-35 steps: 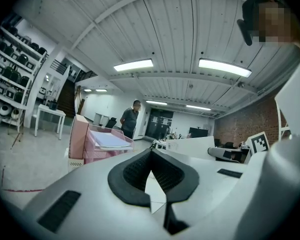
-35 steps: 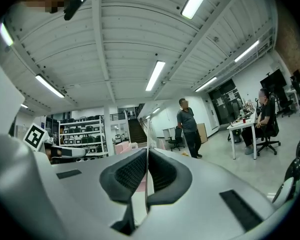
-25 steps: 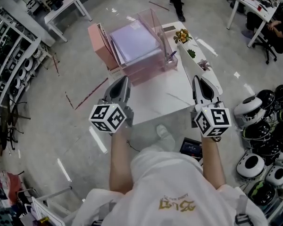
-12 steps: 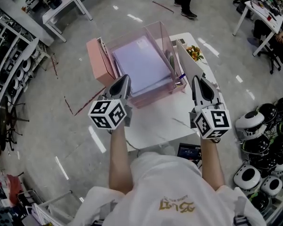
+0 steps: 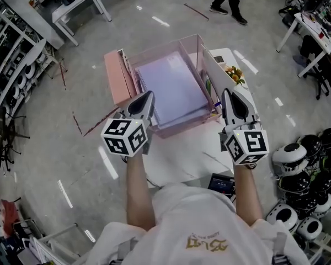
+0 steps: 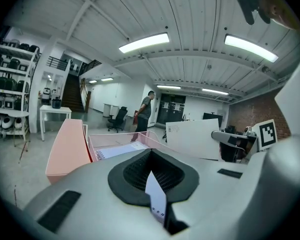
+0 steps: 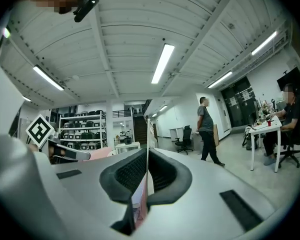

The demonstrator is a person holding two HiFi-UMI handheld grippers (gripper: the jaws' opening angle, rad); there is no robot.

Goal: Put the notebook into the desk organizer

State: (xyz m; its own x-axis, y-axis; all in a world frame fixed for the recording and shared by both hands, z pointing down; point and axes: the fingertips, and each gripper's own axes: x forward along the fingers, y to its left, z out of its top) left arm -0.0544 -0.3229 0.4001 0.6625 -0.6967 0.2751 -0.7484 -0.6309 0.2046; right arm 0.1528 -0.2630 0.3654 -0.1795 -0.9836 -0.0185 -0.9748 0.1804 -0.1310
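Left tongs and right tongs closed, near white table bearing pink desk organizer; glossy grey floor.

No word or number can be read with certainty. On the person's white shirt stands a gold print, upside down to the head camera; its letters are too blurred to spell out. The left cube, on the left gripper, and the right cube, on the right gripper, carry square black-and-white code markers, without letters. In the left gripper view a white panel bears a small dark label near its upper corner, too small to read.
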